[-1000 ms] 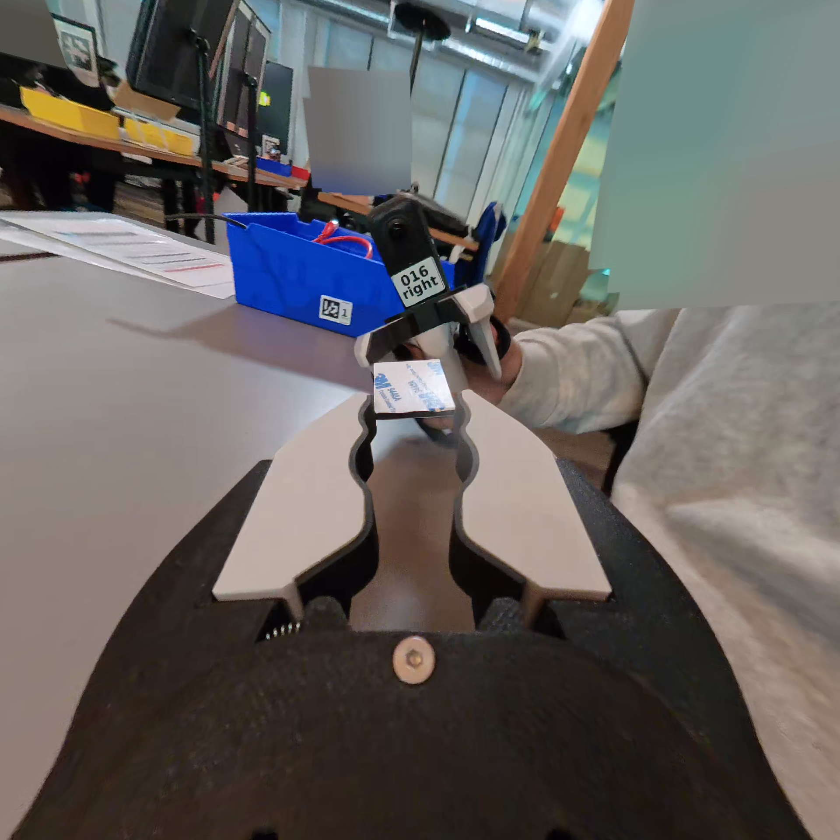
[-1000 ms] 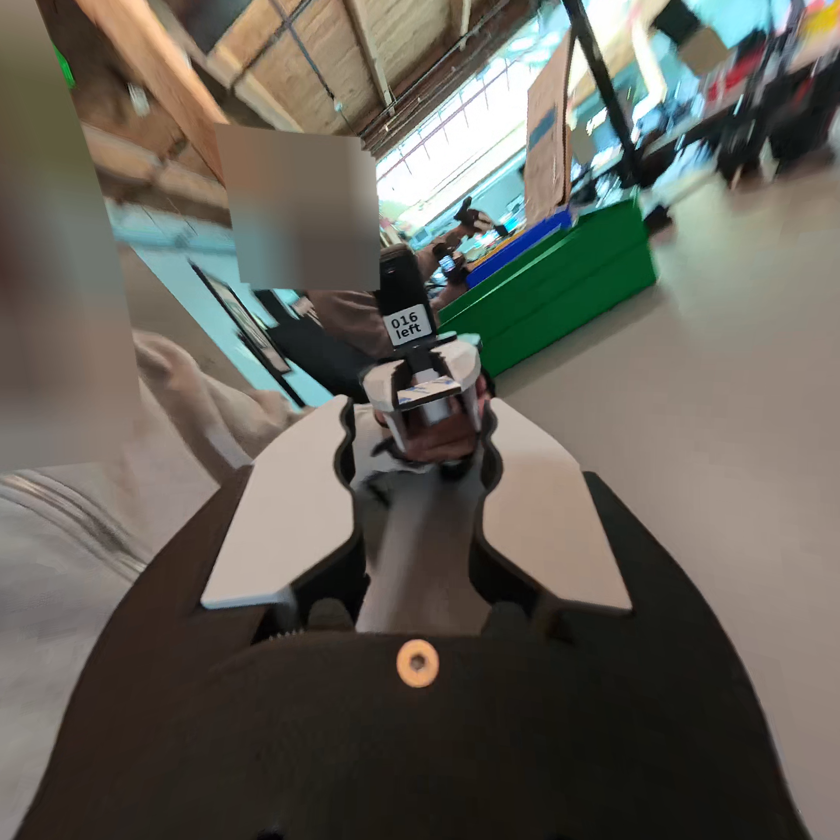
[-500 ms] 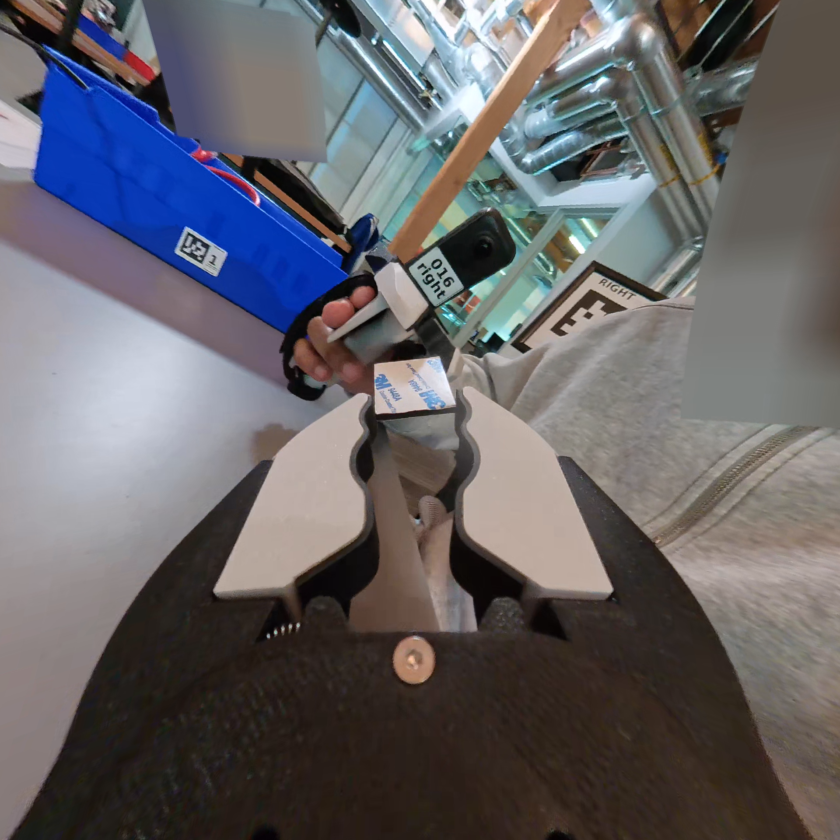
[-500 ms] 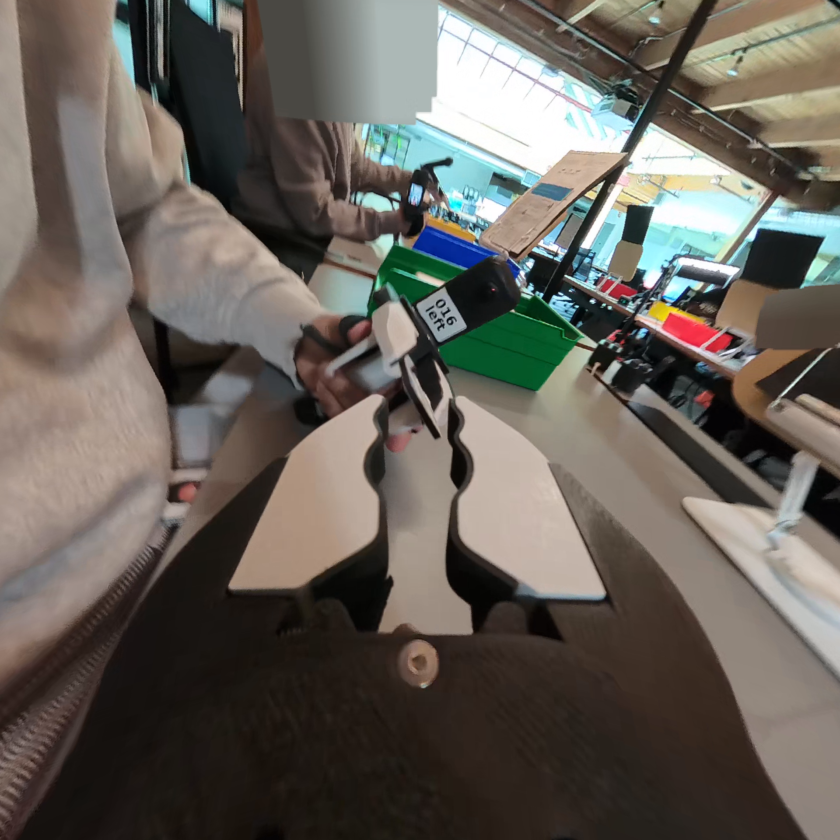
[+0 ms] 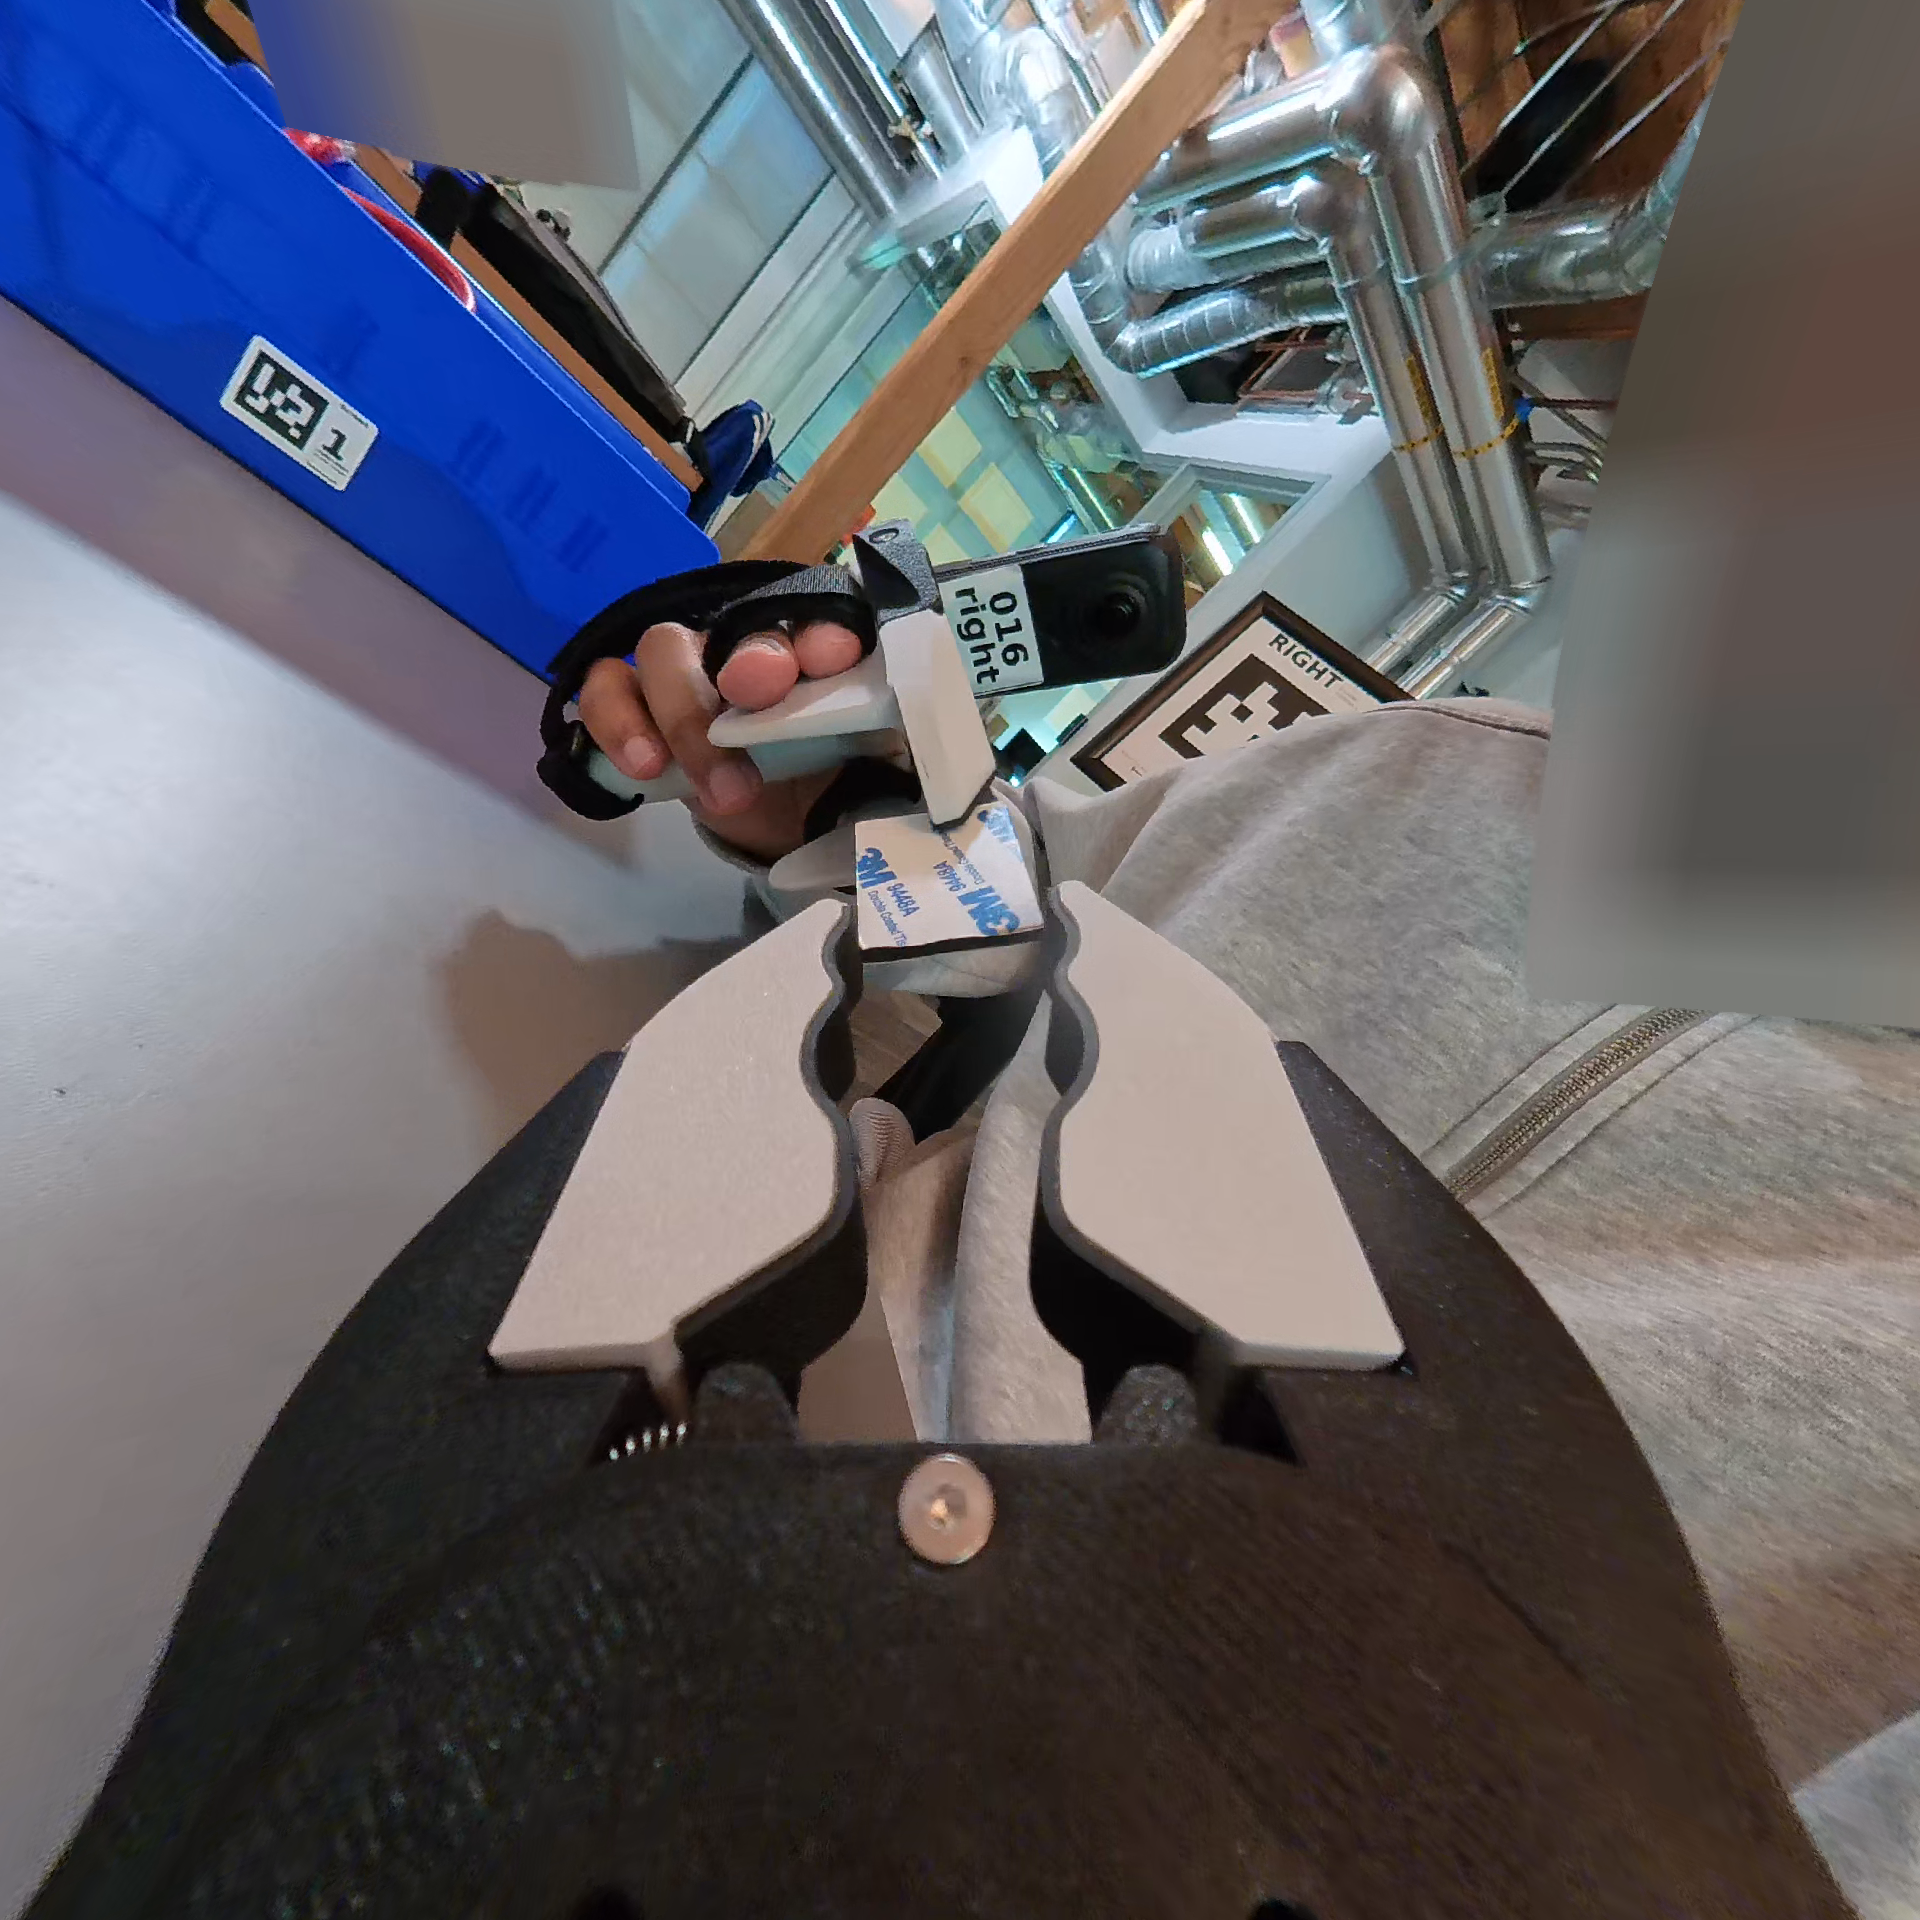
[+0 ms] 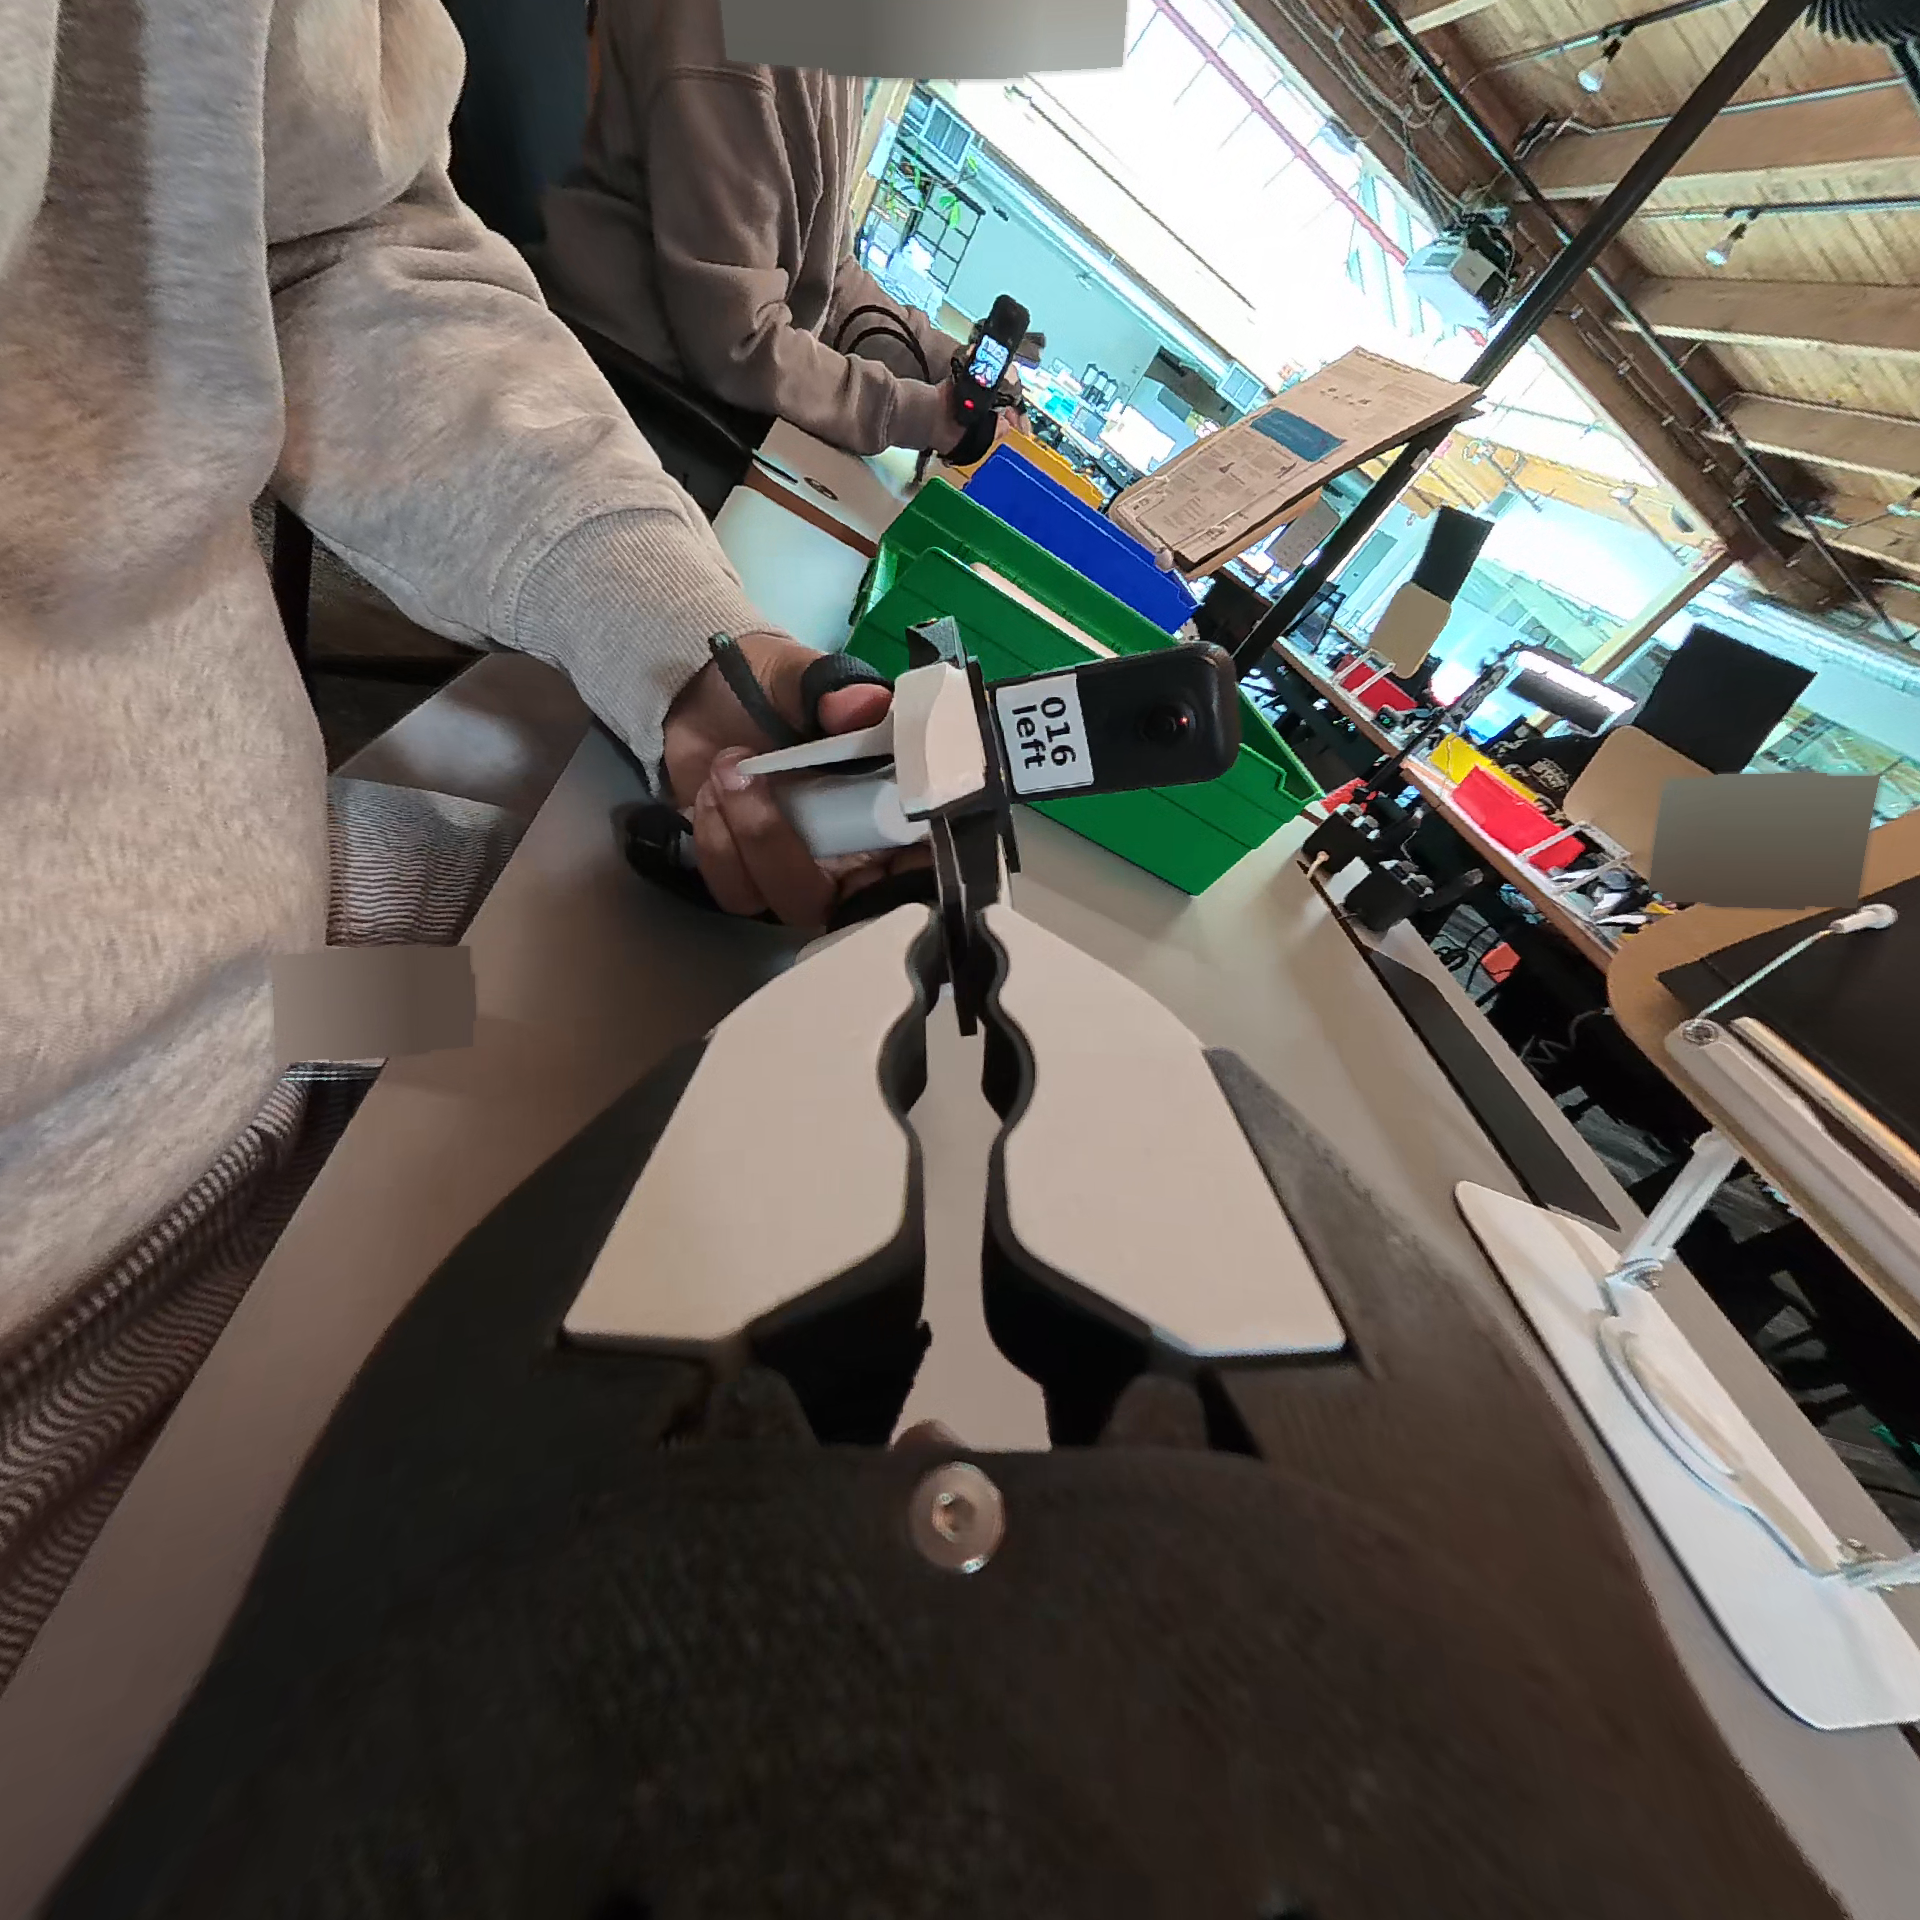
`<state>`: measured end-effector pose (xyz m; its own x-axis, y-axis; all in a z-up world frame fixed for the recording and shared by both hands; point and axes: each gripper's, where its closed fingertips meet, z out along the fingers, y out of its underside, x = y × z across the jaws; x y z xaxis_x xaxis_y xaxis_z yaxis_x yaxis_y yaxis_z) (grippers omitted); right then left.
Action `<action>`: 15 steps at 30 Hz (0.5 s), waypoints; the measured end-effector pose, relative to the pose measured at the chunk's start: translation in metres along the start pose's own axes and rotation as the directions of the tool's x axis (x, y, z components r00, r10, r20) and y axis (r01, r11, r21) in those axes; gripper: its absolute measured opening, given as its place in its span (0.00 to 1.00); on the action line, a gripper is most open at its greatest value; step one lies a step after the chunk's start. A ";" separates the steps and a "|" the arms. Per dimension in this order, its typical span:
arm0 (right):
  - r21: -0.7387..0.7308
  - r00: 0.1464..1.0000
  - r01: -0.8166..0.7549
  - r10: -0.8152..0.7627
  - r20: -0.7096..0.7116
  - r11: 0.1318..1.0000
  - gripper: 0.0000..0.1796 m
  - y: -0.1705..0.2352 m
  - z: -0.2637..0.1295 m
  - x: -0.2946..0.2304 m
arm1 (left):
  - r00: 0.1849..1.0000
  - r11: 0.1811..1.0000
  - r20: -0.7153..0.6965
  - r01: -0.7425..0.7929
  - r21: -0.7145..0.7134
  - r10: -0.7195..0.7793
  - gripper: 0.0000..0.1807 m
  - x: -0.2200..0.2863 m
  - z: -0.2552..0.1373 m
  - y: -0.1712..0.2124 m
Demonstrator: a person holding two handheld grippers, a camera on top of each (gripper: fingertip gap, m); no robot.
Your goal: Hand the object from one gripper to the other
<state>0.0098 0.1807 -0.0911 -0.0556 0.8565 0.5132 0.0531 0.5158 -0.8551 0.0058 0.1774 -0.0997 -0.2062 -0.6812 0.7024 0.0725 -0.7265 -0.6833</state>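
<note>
Change since 0.5 s ago: right claw [image 5: 961, 805] is closing in on the pad; its tip is now overlapping the pad's upper edge in left wrist view, where before it was hanging clear above.
Object: flat square adhesive pad [image 5: 945, 894], white printed liner w/ dark backing, sitting off the table [image 5: 208, 935], in the air in front of the person's grey sweatshirt.
Left claw [image 5: 951, 925]: narrowed onto the pad, fingertips pinching its lower side edges; holding it face-on to its own camera.
Right claw, own view [image 6: 961, 961]: nearly closed, only a thin gap showing; the pad, edge-on as a thin dark sliver [image 6: 964, 987], is running down that gap. Can't tell if pads are actually pressing it yet.
Key relation: pad's plane is lining up w/ right claw's slot; claws are meeting roughly crosswise, right one coming from above.
Step, my read: the take is underway, not confirmed; left should be keeping grip until right is firm.
Risk: thin pad slipping if left lets go early.
</note>
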 end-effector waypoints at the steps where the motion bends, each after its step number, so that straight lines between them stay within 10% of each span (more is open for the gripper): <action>1: 0.001 1.000 -0.008 0.008 0.005 1.000 0.03 0.000 0.000 0.000 | 1.000 1.000 -0.001 0.002 0.004 -0.002 0.18 0.000 0.000 -0.001; 15: 0.060 0.939 -0.344 0.344 0.010 0.937 0.02 0.002 -0.003 0.014 | 0.987 0.991 0.104 -0.129 0.039 0.125 0.31 -0.008 -0.001 -0.006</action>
<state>0.0121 0.1938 -0.0857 -0.0436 0.9813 0.1874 0.0093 0.1879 -0.9821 0.0055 0.1876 -0.1013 -0.0930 -0.7722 0.6285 0.1369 -0.6352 -0.7601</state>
